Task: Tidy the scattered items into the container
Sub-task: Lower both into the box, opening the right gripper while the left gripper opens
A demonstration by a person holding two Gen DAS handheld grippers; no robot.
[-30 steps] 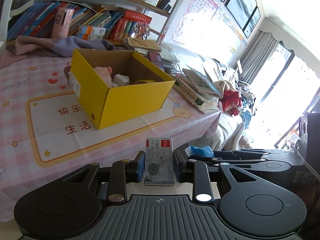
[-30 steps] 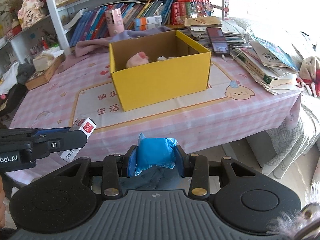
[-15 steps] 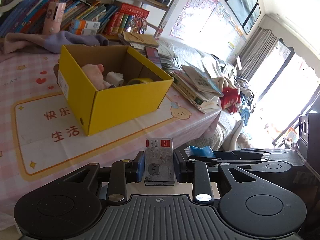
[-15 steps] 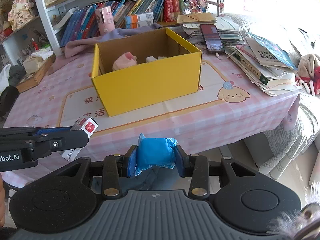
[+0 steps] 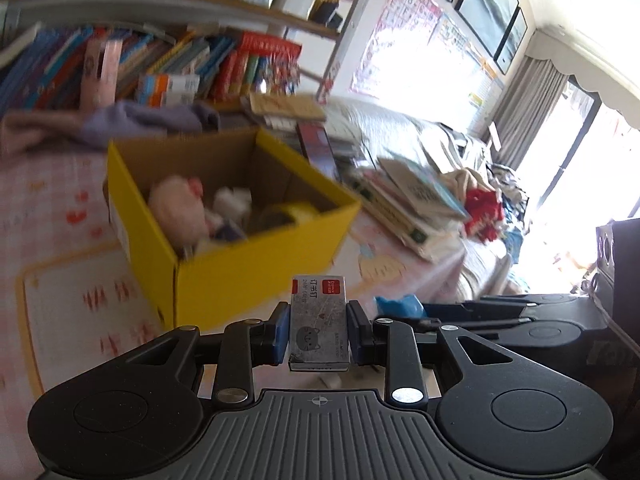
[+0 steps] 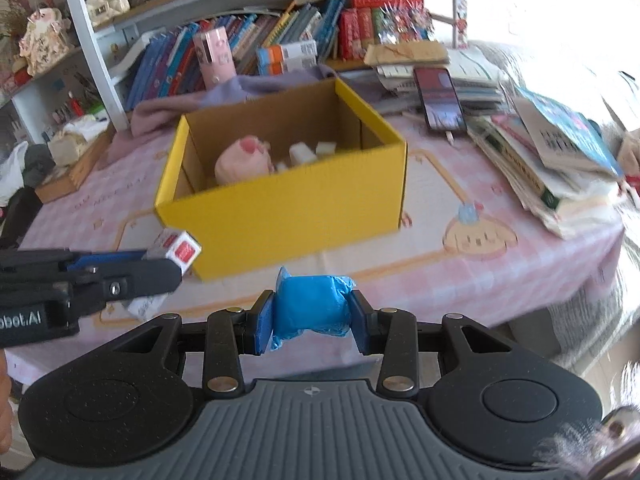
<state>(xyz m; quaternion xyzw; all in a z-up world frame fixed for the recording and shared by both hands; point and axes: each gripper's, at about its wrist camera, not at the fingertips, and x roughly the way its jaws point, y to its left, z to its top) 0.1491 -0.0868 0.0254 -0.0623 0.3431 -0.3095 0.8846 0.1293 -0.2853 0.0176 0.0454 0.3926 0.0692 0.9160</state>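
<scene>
I have the left gripper (image 5: 319,330) clamped on a small staple box (image 5: 319,322), the right gripper (image 6: 311,314) on a blue packet (image 6: 311,306), both near the yellow box (image 6: 288,200) on the worktop (image 6: 480,264). Pink plush (image 6: 242,160) and bits already inside; these two remain.

Matt yellow cardboard box (image 6: 288,208), crinkly blue plastic bundle (image 6: 312,304)

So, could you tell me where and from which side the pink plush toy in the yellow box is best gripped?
Probably from straight above, across its rounded body: the pink plush toy sits low in the open-topped yellow box, whose walls block any approach from the side. Its soft shape should squash between the pads.
</scene>
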